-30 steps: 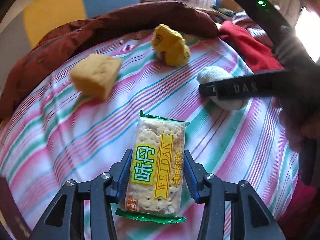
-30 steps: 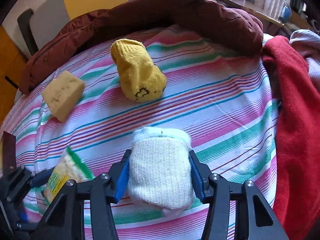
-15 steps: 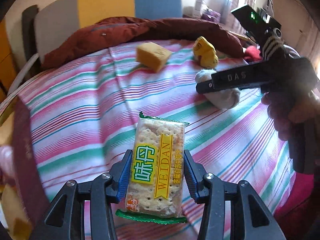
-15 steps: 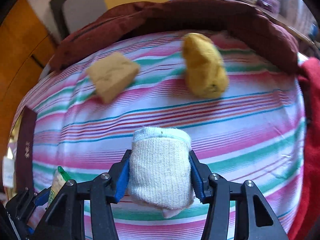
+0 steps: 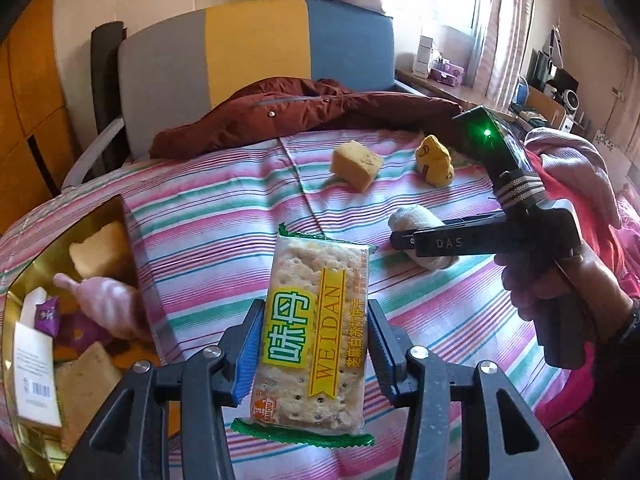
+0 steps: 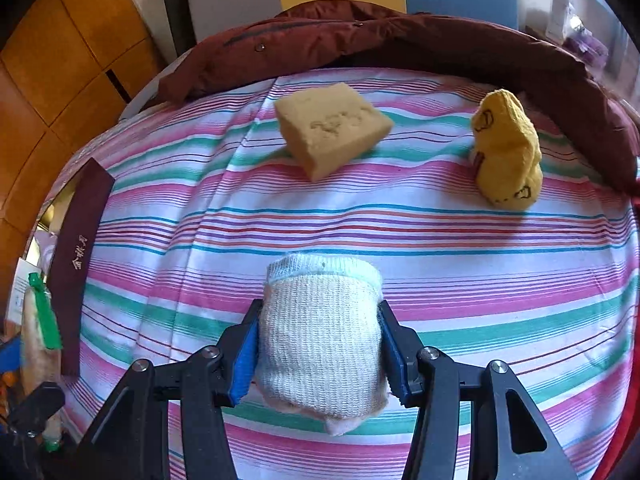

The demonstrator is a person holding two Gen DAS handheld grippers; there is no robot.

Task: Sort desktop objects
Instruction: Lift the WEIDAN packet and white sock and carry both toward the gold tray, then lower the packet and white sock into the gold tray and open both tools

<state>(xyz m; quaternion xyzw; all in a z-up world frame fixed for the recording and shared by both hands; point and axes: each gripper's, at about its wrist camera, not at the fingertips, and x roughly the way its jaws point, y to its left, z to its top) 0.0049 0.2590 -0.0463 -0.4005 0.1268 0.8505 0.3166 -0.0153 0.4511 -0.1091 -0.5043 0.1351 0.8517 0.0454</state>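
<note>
My left gripper point(image 5: 314, 344) is shut on a cracker packet point(image 5: 316, 336) with a yellow label, held above the striped sheet. My right gripper point(image 6: 320, 344) is shut on a rolled white sock point(image 6: 320, 340), which also shows in the left wrist view point(image 5: 416, 220). A yellow sponge block point(image 6: 332, 128) and a rolled yellow sock point(image 6: 506, 152) lie on the sheet further back. A gold box point(image 5: 60, 320) with several items inside sits at the left of the left wrist view.
A dark red jacket point(image 6: 400, 40) lies along the far edge of the sheet point(image 6: 480, 264). Red and pink clothes point(image 5: 576, 184) are piled at the right. A maroon box lid edge point(image 6: 80, 256) stands at the left.
The left gripper has swung left and pulled back with the packet, so the gold box has come into view. The right gripper has turned left, still holding the white sock.
</note>
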